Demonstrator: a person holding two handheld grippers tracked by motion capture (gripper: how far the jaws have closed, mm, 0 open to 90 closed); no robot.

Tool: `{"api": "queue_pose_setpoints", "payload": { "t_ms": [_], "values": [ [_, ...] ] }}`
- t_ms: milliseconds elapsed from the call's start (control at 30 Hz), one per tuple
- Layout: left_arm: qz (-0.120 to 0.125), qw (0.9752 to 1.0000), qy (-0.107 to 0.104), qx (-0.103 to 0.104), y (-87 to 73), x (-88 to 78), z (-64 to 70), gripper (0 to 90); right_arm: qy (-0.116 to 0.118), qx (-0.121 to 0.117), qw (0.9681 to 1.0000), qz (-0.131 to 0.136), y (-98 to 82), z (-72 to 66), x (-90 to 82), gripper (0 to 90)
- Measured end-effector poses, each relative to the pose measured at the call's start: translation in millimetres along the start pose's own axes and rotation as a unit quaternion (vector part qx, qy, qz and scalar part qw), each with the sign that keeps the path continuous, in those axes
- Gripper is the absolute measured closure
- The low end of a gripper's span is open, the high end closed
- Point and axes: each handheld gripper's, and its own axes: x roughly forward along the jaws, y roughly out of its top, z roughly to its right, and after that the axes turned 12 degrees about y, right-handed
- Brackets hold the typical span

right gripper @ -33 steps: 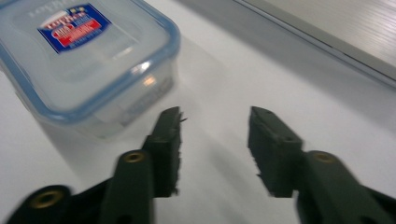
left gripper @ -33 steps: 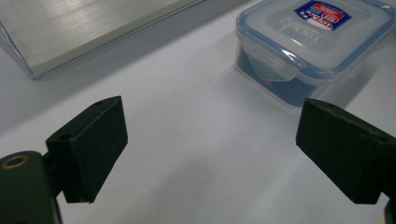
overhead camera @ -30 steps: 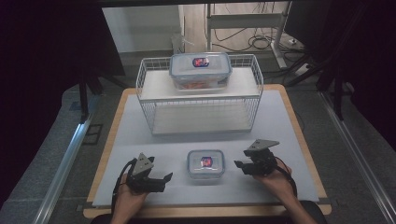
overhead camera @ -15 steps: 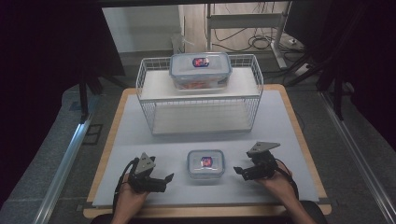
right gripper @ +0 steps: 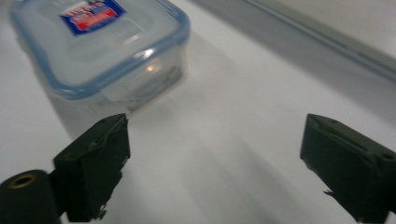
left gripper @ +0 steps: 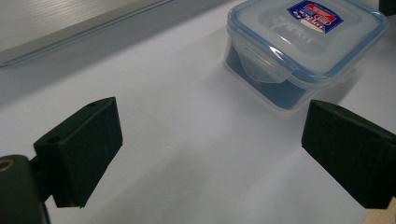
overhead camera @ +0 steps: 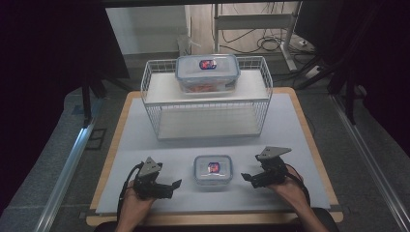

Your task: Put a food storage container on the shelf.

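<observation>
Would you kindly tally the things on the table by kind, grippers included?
Lidded plastic containers: 2, the small container between the grippers and the large container on the rack.
Wire racks: 1, the wire rack.
Grippers: 2, left gripper and right gripper.
Total: 5

White table [overhead camera: 300, 125]: wire rack [overhead camera: 207, 104] behind, small container [overhead camera: 212, 169] in front.

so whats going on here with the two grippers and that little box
A person holds a black two-jaw gripper in each hand at a white-topped table. The left gripper and right gripper flank a small clear plastic container with a blue-rimmed lid, both open and not touching it; the right jaws have just been opening. A larger clear lidded container sits on a white wire rack behind.
</observation>
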Motion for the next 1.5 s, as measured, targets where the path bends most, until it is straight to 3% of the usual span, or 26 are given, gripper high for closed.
{"api": "queue_pose_setpoints", "payload": {
  "t_ms": [67,167,267,300,467,500,533,700,767,833,867,967,1000,1033,1067,1100,1133,1167,1200,1233,1267,1400,1500],
  "values": [
    [0.004,0.9999,-0.011,-0.001,1.2,-0.2,0.9,4.1,0.004,-0.008,1.0,0.0,1.8,-1.4,-0.5,6.5],
    [0.011,0.9995,-0.029,-0.006,5.7,0.2,2.9,4.0,0.01,0.006,0.9999,0.002,3.9,-1.6,-0.3,6.5],
    [0.007,0.9994,-0.034,-0.002,10.4,4.0,6.3,5.1,0.03,0.038,0.9988,0.002,5.8,-0.9,0.2,5.8],
    [0.005,0.9994,-0.035,0.0,11.6,6.1,7.4,6.0,0.047,0.054,0.9974,0.0,6.8,0.2,1.2,2.8],
    [-0.001,0.9987,-0.051,-0.005,19.3,17.7,10.6,8.4,0.059,0.075,0.9954,-0.001,9.4,0.1,4.4,1.8],
    [0.0,0.9985,-0.054,-0.007,21.3,19.7,10.8,10.1,0.074,0.087,0.9935,0.003,12.9,-0.3,5.1,5.8],
    [0.002,0.9982,-0.059,-0.011,23.3,21.6,10.5,10.1,0.074,0.087,0.9935,0.003,12.9,-0.3,5.1,5.8],
    [0.001,0.9959,-0.084,-0.034,31.0,32.1,7.7,16.8,0.095,0.103,0.9901,0.013,24.0,-0.9,7.1,24.6],
    [-0.006,0.9949,-0.093,-0.039,33.5,37.5,7.5,18.9,0.103,0.106,0.989,0.01,27.3,-0.7,11.7,27.8],
    [-0.014,0.9935,-0.106,-0.041,35.6,43.5,7.2,20.7,0.118,0.113,0.9866,0.003,29.7,0.0,21.0,28.0],
    [-0.025,0.9913,-0.12,-0.046,37.6,50.6,7.6,20.7,0.121,0.117,0.9857,0.001,29.8,0.5,23.9,27.9],
    [-0.035,0.99,-0.129,-0.045,38.5,57.6,8.6,20.7,0.131,0.128,0.9831,-0.002,29.7,2.1,28.8,27.1],
    [-0.041,0.9886,-0.137,-0.045,38.5,61.0,8.9,19.3,0.145,0.142,0.9792,-0.002,29.6,4.5,32.5,26.9],
    [-0.047,0.984,-0.162,-0.058,37.9,65.6,8.8,19.7,0.152,0.148,0.9772,-0.003,29.5,5.2,34.0,26.9],
    [-0.047,0.984,-0.162,-0.058,37.9,65.6,8.8,19.6,0.159,0.154,0.9752,-0.003,29.4,5.8,35.6,26.9],
    [-0.057,0.9801,-0.179,-0.063,36.8,68.7,9.9,19.2,0.166,0.161,0.973,-0.005,29.4,6.2,37.2,27.0],
    [-0.058,0.9784,-0.187,-0.067,36.3,70.0,10.8,19.1,0.173,0.167,0.9706,-0.006,29.3,6.5,38.9,27.1],
    [-0.058,0.9784,-0.187,-0.067,36.3,70.0,10.8,19.0,0.179,0.171,0.9687,-0.006,29.2,6.5,40.4,27.3],
    [-0.062,0.9759,-0.197,-0.07,36.0,72.4,12.0,19.0,0.186,0.175,0.9669,-0.007,29.3,6.4,41.9,28.0],
    [-0.062,0.9759,-0.197,-0.07,36.0,72.4,12.0,19.1,0.186,0.175,0.9669,-0.007,29.3,6.4,41.9,28.0],
    [-0.065,0.9737,-0.204,-0.078,36.3,74.4,14.5,19.5,0.191,0.178,0.9652,-0.009,30.1,5.2,43.8,28.7],
    [-0.073,0.9732,-0.203,-0.078,37.2,73.2,14.8,19.5,0.185,0.176,0.9669,-0.011,31.6,3.7,41.6,32.5],
    [-0.075,0.9726,-0.204,-0.081,36.4,69.2,14.7,24.8,0.186,0.184,0.965,-0.008,30.3,4.3,38.9,36.6]
  ]
}}
